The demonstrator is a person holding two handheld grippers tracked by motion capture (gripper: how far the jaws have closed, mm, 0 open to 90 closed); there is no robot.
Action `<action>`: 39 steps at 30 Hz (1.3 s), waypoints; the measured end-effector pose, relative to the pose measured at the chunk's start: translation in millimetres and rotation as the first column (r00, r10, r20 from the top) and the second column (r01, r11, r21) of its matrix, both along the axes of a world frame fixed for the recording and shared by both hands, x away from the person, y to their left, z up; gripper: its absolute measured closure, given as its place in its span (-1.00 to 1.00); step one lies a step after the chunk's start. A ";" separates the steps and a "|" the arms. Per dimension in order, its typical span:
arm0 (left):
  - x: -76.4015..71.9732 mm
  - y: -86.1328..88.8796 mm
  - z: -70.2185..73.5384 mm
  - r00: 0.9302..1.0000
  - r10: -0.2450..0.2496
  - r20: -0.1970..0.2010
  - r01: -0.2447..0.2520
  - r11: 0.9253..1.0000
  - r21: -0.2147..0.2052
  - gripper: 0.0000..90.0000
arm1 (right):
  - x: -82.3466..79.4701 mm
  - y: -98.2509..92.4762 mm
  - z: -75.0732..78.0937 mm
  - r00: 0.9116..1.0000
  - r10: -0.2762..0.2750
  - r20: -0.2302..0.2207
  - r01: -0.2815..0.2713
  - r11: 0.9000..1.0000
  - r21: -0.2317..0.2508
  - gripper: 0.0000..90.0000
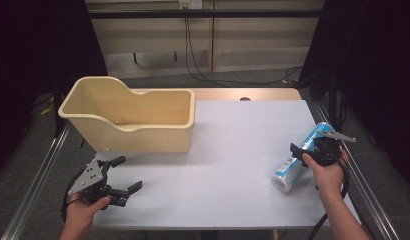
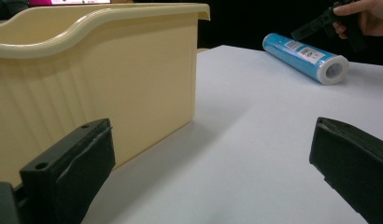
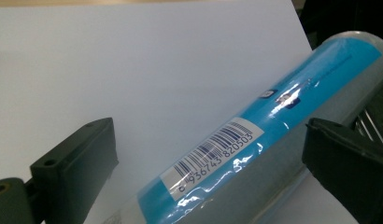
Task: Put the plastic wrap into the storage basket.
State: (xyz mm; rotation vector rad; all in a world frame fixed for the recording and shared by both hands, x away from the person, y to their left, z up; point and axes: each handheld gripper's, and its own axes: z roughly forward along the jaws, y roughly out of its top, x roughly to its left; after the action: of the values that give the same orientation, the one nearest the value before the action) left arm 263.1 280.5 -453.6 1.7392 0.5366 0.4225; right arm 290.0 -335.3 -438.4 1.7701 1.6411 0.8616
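White table (image 1: 233, 165) bears blue roll (image 1: 299, 157) between right gripper (image 1: 313, 150) pads.

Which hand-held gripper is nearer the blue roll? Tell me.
Right. The right hand-held gripper is at the blue roll, jaws open astride it. The left hand-held gripper sits far across the table, beside the beige bin.

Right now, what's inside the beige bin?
The beige bin looks empty in the high view: bare inner walls and a floor with a small round mark. Its near wall hides the front strip of the floor, so something low there cannot be ruled out.
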 end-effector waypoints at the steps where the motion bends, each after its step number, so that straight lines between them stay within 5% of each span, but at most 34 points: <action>1: 0.0 0.0 0.0 1.000 -0.001 0.000 0.001 1.000 0.000 -1.00 | 1.4 0.0 0.2 1.000 -0.001 -0.007 0.001 1.000 0.009 -0.93; 11: 0.0 -2.5 -0.1 1.000 -0.017 -0.005 0.017 1.000 0.000 -1.00 | 22.6 -6.4 -0.3 0.990 -0.071 -0.122 0.073 0.997 0.013 -0.93; 14: 0.0 -3.4 -0.5 1.000 -0.023 -0.008 0.023 1.000 -0.003 -1.00 | 31.0 -8.5 -1.3 0.975 -0.116 -0.187 0.120 0.993 0.010 -0.92; 22: 0.1 -3.2 -1.3 0.999 -0.030 -0.012 0.030 1.000 -0.001 -1.00 | 38.1 -10.2 -9.5 0.950 -0.181 -0.253 0.187 0.982 -0.003 -0.96; 24: 0.1 -3.5 -1.5 0.999 -0.034 -0.015 0.034 0.999 -0.001 -1.00 | 39.8 -11.8 -12.4 0.936 -0.203 -0.289 0.212 0.977 0.001 -0.94; 26: 0.0 -4.3 -1.5 0.999 -0.035 -0.017 0.035 0.999 -0.003 -1.00 | 43.2 -12.1 -18.8 0.912 -0.217 -0.349 0.237 0.971 0.015 -0.92; 27: 0.0 -4.3 -1.5 0.999 -0.035 -0.017 0.035 0.999 -0.003 -1.00 | 43.2 -12.1 -18.8 0.912 -0.217 -0.349 0.237 0.971 0.015 -0.92; 28: 0.2 -4.7 -1.4 0.999 -0.037 -0.015 0.037 0.999 0.001 -1.00 | 46.5 -14.3 -22.5 0.886 -0.204 -0.416 0.259 0.962 0.080 -0.87; 29: 0.2 -4.7 -1.4 0.999 -0.037 -0.015 0.037 0.999 0.001 -1.00 | 46.5 -14.3 -22.5 0.886 -0.204 -0.416 0.259 0.962 0.080 -0.87; 30: 0.2 -4.7 -1.5 0.999 -0.038 -0.017 0.038 0.999 0.002 -1.00 | 50.0 -16.0 -26.0 0.873 -0.192 -0.448 0.283 0.948 0.145 -0.83; 31: 0.3 -4.6 -1.6 0.999 -0.038 -0.016 0.038 0.999 0.005 -1.00 | 51.3 -15.6 -26.4 0.869 -0.194 -0.455 0.289 0.946 0.149 -0.84; 35: 0.3 -4.7 -1.6 0.999 -0.040 -0.018 0.040 0.999 0.002 -1.00 | 56.5 -11.0 -25.0 0.854 -0.203 -0.480 0.293 0.949 0.119 -0.77; 36: 0.2 -4.8 -1.6 0.999 -0.038 -0.015 0.038 0.999 0.004 -1.00 | 58.4 -11.5 -23.6 0.840 -0.207 -0.502 0.300 0.947 0.113 -0.73; 39: 0.2 -5.4 -2.1 0.999 -0.042 -0.017 0.042 0.999 0.015 -1.00 | 59.0 -12.7 -22.9 0.835 -0.201 -0.512 0.301 0.946 0.120 -0.69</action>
State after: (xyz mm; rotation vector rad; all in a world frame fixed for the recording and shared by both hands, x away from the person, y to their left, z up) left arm 263.3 275.2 -455.7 1.7670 0.5096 0.3835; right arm 349.0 -348.0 -461.3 2.4394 1.5987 0.4776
